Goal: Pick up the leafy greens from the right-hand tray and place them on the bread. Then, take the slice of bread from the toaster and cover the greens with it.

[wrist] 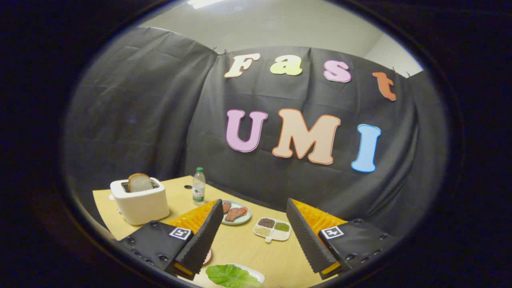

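Observation:
The leafy greens [232, 276] lie on a white tray [256, 274] close below, between my fingers. My gripper [256, 230] is open and holds nothing, its fingers spread wide above the table. A white toaster [140, 202] stands beyond the left finger with a slice of bread [140, 183] sticking up out of its slot. A pink plate [207, 256] peeks out from behind the left finger; what lies on it is hidden.
A water bottle [199, 186] stands near the table's back edge, right of the toaster. A pale plate with slices of meat [236, 213] and a white divided dish of grains [272, 229] sit ahead between the fingers. The black cloth wall closes the back.

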`<state>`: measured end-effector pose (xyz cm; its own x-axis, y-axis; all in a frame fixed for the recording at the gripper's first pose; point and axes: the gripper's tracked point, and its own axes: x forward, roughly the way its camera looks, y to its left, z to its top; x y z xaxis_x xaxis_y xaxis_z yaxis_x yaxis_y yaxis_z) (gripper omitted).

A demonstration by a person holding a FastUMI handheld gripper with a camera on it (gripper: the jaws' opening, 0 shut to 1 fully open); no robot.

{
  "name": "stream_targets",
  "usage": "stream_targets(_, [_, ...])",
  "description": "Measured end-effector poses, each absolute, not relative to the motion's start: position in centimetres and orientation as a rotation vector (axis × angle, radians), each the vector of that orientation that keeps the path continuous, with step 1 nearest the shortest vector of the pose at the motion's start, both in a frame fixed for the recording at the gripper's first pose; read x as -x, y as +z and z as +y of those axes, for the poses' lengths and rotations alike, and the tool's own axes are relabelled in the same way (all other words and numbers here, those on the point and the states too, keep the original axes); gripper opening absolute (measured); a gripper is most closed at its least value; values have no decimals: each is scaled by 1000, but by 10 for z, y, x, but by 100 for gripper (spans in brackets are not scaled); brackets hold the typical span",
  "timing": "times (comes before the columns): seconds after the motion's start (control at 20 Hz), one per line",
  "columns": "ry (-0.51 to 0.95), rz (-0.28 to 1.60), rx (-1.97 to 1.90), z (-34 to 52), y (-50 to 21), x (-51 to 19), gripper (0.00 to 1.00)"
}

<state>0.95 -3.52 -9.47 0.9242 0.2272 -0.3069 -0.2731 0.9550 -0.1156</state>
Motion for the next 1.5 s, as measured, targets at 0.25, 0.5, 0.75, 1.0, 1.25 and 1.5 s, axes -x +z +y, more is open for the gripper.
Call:
stream_targets(0.25, [337,385,207,-33,-125,-7,100])
stream_targets(0.5, [419,511,263,-28,-166,1,100])
stream_targets(0.75, [486,639,261,-26,-209,9,100])
stream_targets(1.0, [559,746,322,-24,-247,19,100])
stream_targets(1.25, [625,845,340,-21,-282,33,100])
stream_targets(1.5, [668,948,349,-22,-314,51,100])
